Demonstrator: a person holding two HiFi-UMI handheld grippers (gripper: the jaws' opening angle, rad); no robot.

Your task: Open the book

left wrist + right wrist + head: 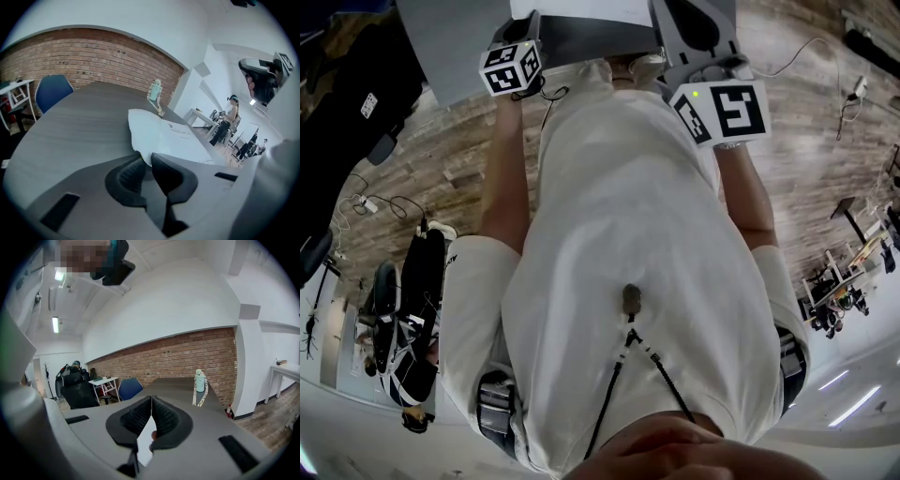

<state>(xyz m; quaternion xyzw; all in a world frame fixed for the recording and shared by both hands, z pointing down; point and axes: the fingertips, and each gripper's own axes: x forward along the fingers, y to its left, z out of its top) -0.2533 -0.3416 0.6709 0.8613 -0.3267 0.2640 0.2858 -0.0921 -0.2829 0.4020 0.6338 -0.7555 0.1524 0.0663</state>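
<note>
Across the back of both tool views, a red brick wall (93,56) under white plaster. In front of it, a broad grey surface (70,131), curved at its far edge. In the head view, mostly a white shirt (637,234), with two bare forearms (502,187) reaching up to the marker cubes (511,67) at the near edge of that surface.

On the surface, the book (173,136): white, flat over most of its spread, small print on the upper face, starting right at the left tool's tips and stretching away toward the far edge. Near-left edge of its top page (138,126) lifted and curled off the surface. Past the surface's left end, a blue chair (51,91).

Left tool (147,155): nearly closed, pinching the near corner of that lifted page between its ribbed pads. Right tool (151,398): pads pressed together on a white sheet (145,437), thin edge showing up the seam, broader part visible below the pads; cannot tell from that view whether part of the same book.

Smallest, a pale green bottle (154,90) with a patterned strap, upright near the far edge, beyond the book.
</note>
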